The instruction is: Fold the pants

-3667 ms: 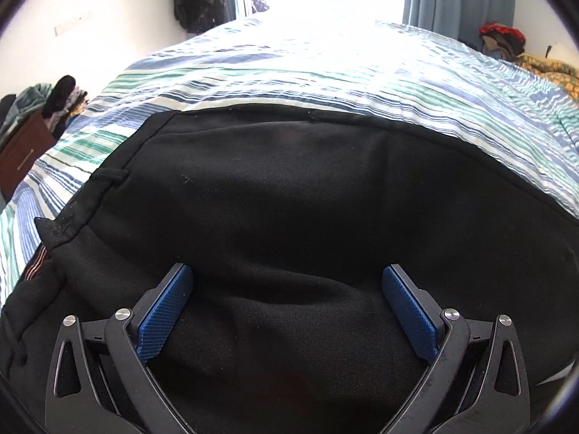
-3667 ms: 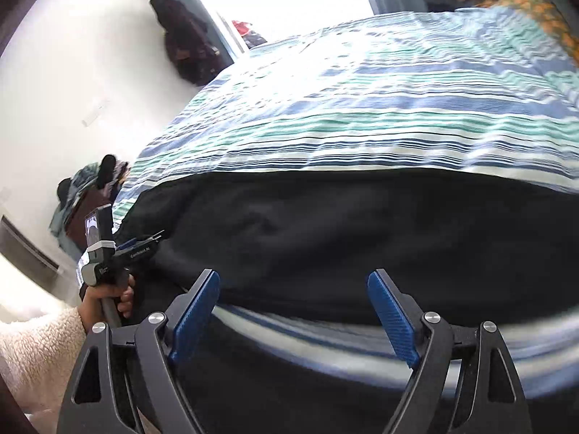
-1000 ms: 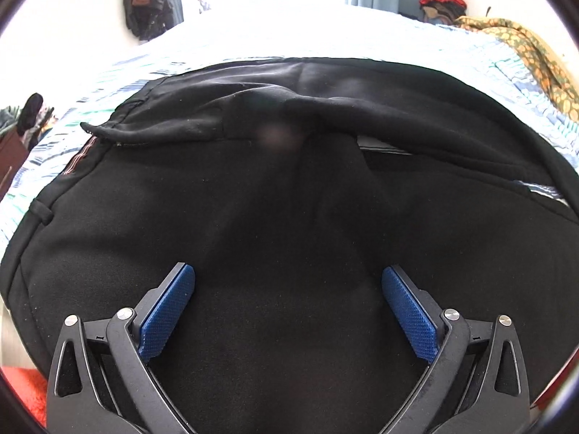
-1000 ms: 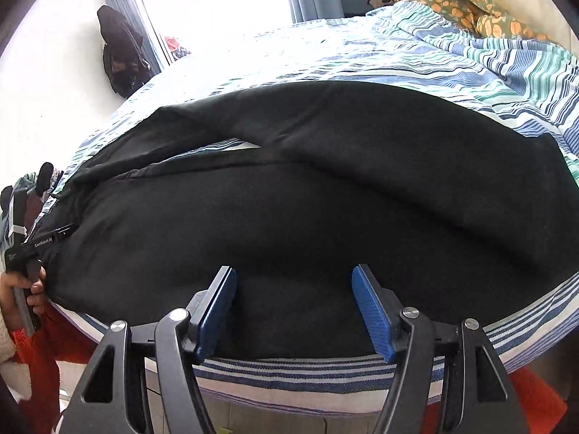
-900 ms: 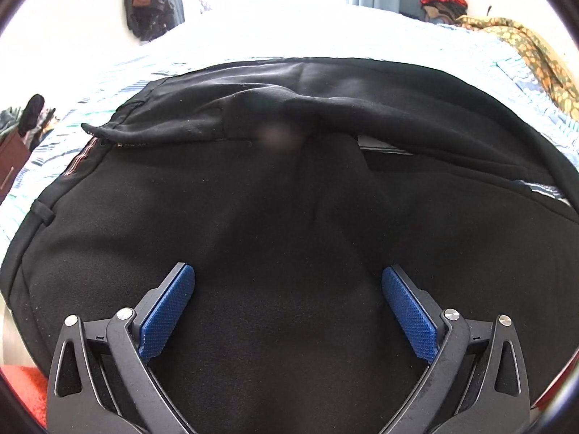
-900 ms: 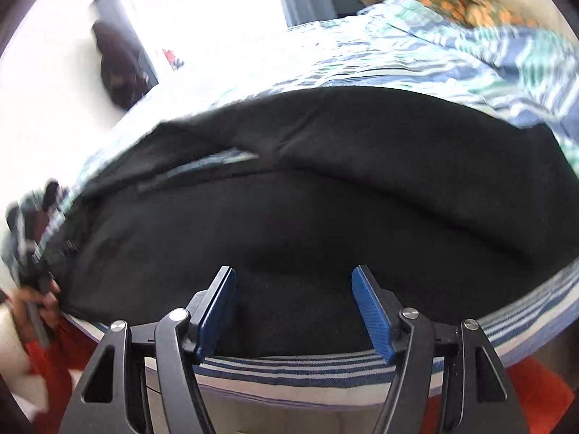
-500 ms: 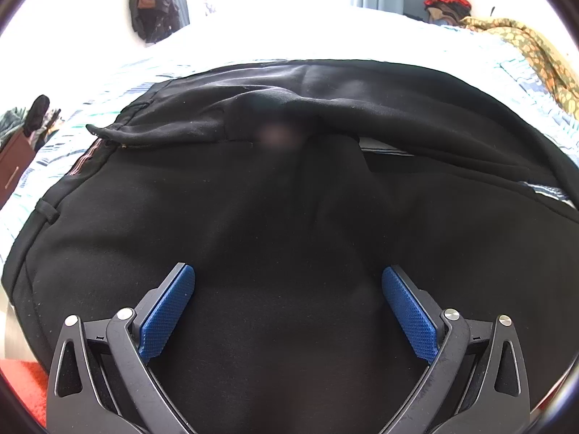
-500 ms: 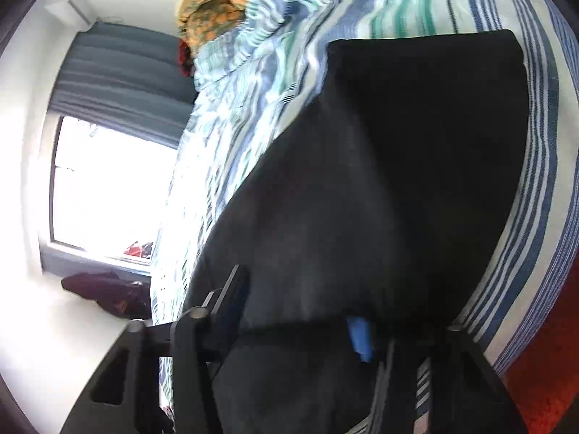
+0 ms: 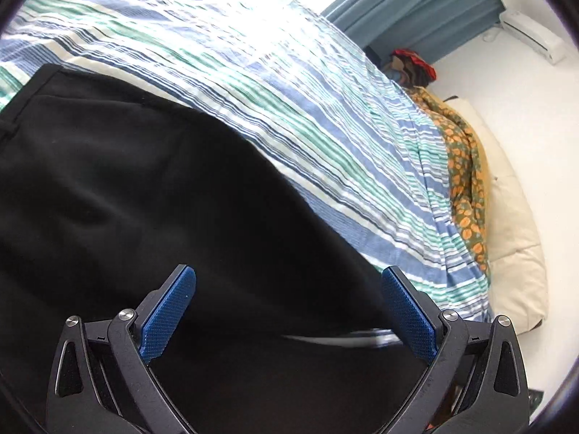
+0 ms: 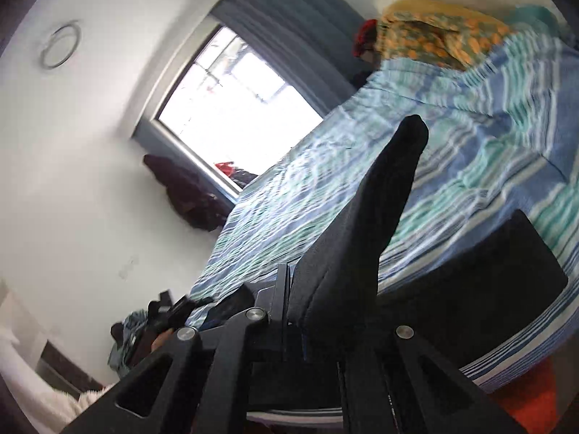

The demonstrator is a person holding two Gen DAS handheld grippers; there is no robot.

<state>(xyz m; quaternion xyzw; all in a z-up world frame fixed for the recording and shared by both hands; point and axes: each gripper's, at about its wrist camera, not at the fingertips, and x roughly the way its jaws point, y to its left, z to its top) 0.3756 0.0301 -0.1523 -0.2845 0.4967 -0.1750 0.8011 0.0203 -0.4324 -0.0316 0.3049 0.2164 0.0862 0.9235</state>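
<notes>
The black pants [image 9: 152, 195] are spread over the striped bedspread [image 9: 325, 115], which has blue, green and white bands running across it, and they fill most of the left wrist view. The left gripper [image 9: 289, 314] hangs above the cloth with its blue pads [image 9: 166, 311] wide apart, released and not pinching anything (the fabric just lies underneath them). The right gripper [image 10: 311, 322] is clenched on a fold of the pants [image 10: 369, 224]; its jaws have just been closing and the fabric is between them, with a point of black cloth sticking up past the fingers while the rest of the garment lies on the bed near its edge. Over on the right wrist view there's a bright window [image 10: 231, 97] with a dark blue curtain [image 10: 289, 29] beside it, and an orange-patterned blanket [image 10: 441, 32] bunched at the far end of the bed. It's a bit blurry.
</notes>
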